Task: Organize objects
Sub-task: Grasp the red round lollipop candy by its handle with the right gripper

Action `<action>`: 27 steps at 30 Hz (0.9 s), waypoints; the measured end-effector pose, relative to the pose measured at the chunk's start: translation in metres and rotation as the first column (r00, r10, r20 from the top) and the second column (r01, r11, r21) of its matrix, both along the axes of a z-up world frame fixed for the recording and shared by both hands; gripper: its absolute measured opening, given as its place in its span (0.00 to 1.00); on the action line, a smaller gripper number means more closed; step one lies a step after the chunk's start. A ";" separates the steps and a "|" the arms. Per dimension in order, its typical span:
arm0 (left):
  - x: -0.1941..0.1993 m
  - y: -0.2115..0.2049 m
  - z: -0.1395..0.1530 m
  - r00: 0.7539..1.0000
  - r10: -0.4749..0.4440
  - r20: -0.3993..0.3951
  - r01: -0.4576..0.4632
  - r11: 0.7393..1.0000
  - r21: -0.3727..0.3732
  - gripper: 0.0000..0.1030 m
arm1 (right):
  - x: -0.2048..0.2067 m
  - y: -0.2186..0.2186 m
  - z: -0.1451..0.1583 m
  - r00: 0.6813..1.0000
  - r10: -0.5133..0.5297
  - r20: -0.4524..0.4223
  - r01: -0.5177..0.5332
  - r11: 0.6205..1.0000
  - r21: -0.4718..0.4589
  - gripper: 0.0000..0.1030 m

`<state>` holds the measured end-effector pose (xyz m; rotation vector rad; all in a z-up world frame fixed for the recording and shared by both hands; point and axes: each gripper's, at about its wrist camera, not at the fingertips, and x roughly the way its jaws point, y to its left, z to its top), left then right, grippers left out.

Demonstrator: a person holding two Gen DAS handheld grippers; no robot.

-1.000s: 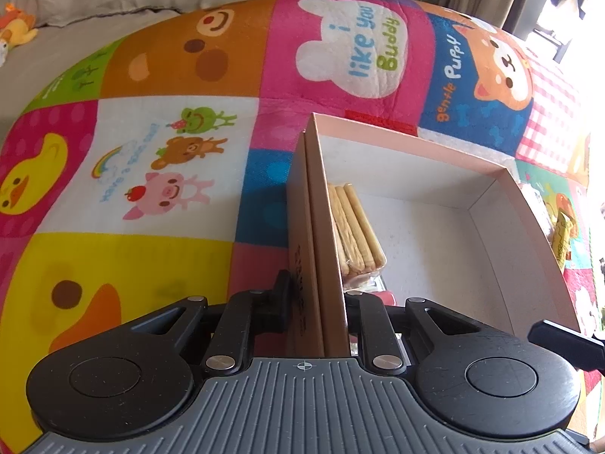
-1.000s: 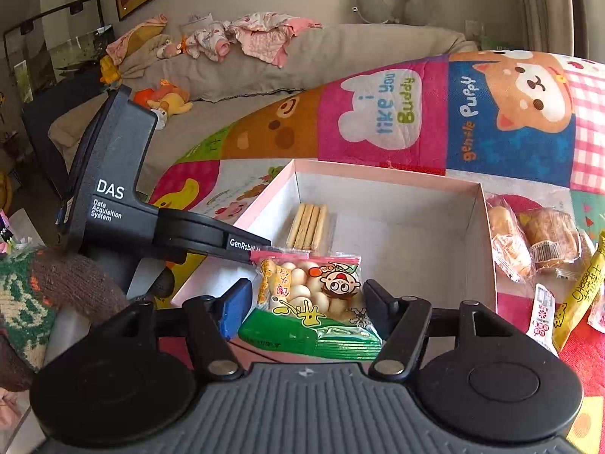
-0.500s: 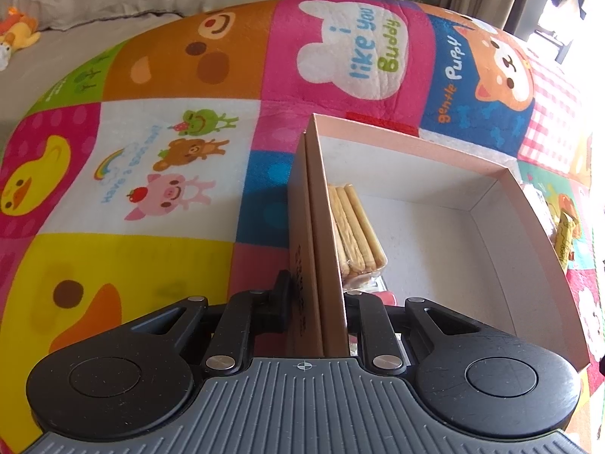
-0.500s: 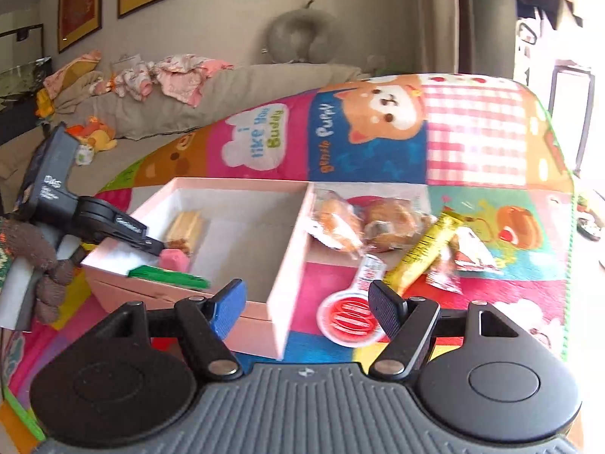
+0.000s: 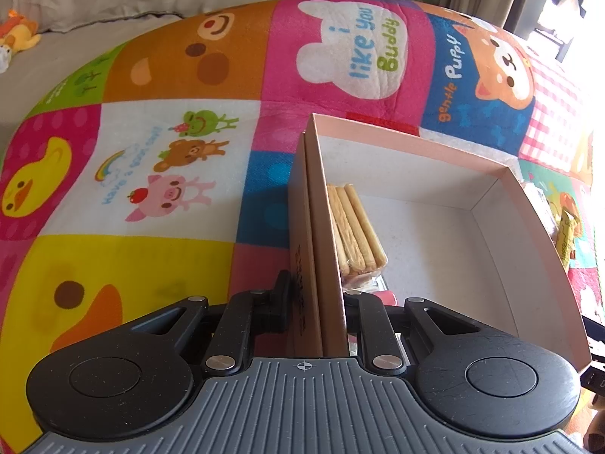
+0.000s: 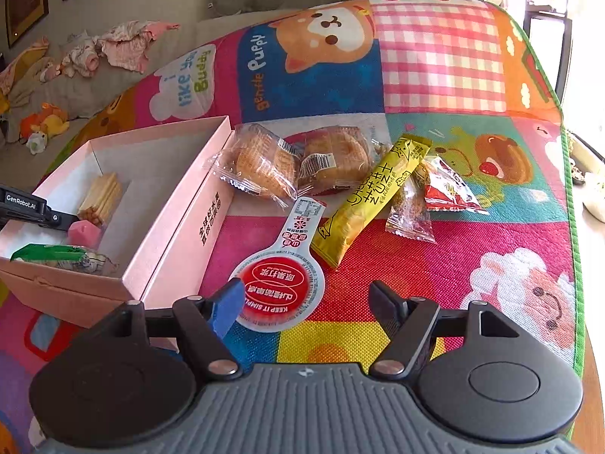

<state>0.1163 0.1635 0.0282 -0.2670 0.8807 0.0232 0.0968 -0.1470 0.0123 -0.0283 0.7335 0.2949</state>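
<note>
packets lie loose on the mat (image 6: 435, 261) right of the box (image 6: 181, 219). your left fingers (image 5: 315, 310) are clenched on its near wall; your right fingers (image 6: 306, 304) are spread and empty over the round red-lidded pack (image 6: 280, 283). it looks light, with a thin stiff lid; pinch across the rim, since the film seems slippery.

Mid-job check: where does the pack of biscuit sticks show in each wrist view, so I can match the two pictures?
Left wrist view: the biscuit sticks lie centre frame, inside the pink box, against the wall that the left gripper clamps.
Right wrist view: the sticks sit at the left edge, in the box's far part.
Shared landmark: the "i like you Buddy" patch.
</note>
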 end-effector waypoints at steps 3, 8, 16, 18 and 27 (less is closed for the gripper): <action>0.000 0.000 0.000 1.000 0.000 0.000 0.000 1.000 0.001 0.18 | 0.002 0.004 0.003 1.000 0.018 0.009 -0.018 1.000 0.006 0.69; 0.000 -0.002 0.000 1.000 0.004 -0.001 -0.004 1.000 0.009 0.18 | -0.003 0.008 0.000 0.997 0.076 -0.002 -0.076 0.997 -0.019 0.70; 0.000 -0.002 0.000 1.000 0.001 0.000 -0.001 1.000 0.011 0.18 | -0.031 -0.008 0.001 0.998 0.063 -0.017 -0.064 0.997 -0.049 0.58; 0.000 -0.002 0.000 1.000 0.001 -0.001 -0.001 1.000 0.010 0.18 | -0.048 -0.017 0.002 0.996 0.084 -0.037 -0.086 0.994 -0.061 0.58; 0.000 -0.002 0.000 1.000 0.005 0.003 -0.005 1.000 0.008 0.18 | -0.111 -0.061 0.008 0.994 -0.001 0.108 0.058 0.849 -0.525 0.67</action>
